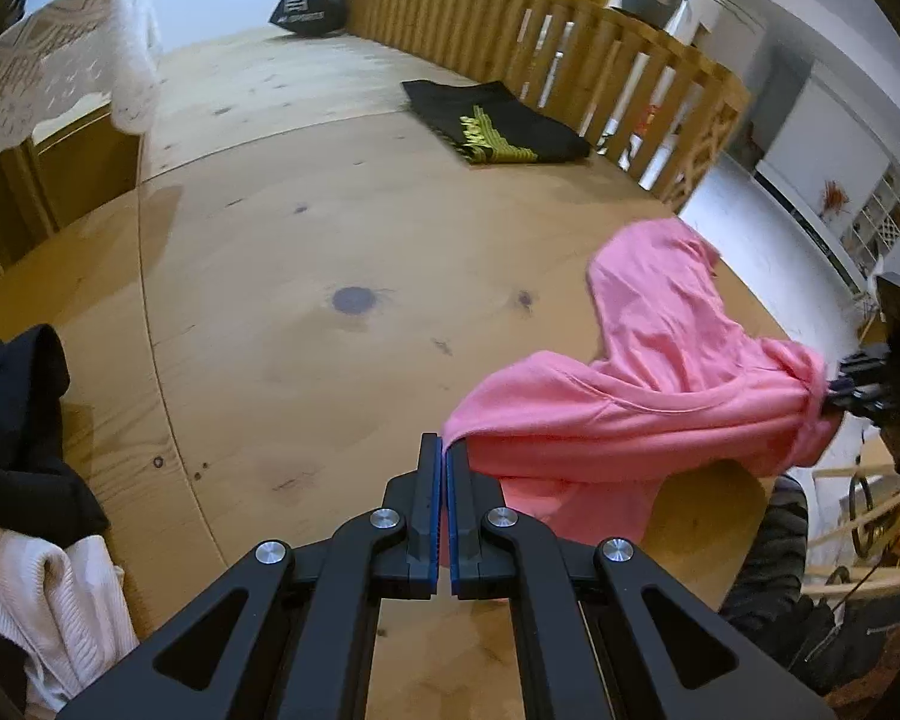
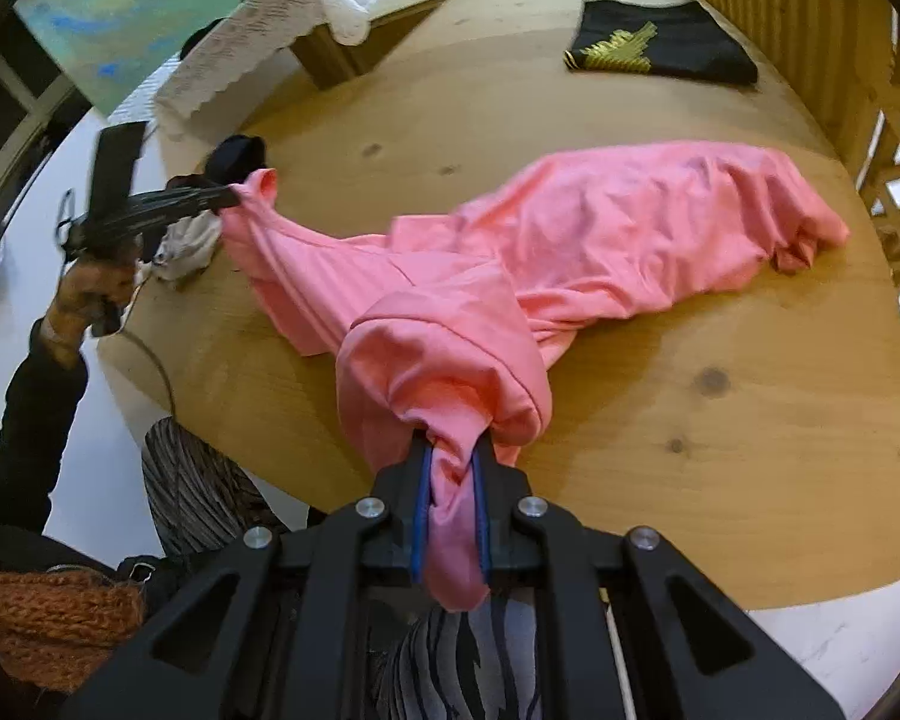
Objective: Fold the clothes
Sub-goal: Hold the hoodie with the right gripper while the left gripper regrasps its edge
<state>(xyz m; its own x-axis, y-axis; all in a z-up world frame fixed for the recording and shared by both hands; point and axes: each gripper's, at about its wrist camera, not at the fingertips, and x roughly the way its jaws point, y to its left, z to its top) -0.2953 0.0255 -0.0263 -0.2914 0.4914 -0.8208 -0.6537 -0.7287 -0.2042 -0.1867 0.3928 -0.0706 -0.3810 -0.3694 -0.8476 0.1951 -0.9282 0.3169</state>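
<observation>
Garment: crumpled pink cotton jersey top (image 2: 600, 240), lying mostly on the bench, near edge lifted at two corners, not yet spread flat.
Bench: round pale wooden bench with dark knots (image 1: 342, 252), carrying all clothes.
Left tongs (image 1: 442, 468): pressed shut, a thin edge of the pink top pinched between the blue pads; the same tongs, seen from the right wrist, gripping a gathered corner at far left (image 2: 228, 198).
Right tongs (image 2: 453, 480): narrow, clamped on a thick twisted bunch of pink fabric.
Finished item: folded black cloth with yellow print (image 1: 498, 123), far side, beside the slatted wooden railing (image 1: 570, 48).
Waiting pile: black garment (image 1: 18, 420) atop white knitted one (image 1: 54, 600), bench's left edge.
Risk, slip: thin pinch at left likely to pull free if the corners are drawn apart sharply.
Risk, twist: bunched grip at right likely to leave a rope of cloth instead of a flat hem, spoiling the fold.
Risk, drag: far mass of the top possibly sliding off the bench edge near the railing.
Left-wrist view only: pile's contents, dark bag (image 1: 309, 3) at far end.
Right-wrist view only: full spread of the top, hand (image 2: 90, 294) on left handle, black sleeve (image 2: 24, 420).
</observation>
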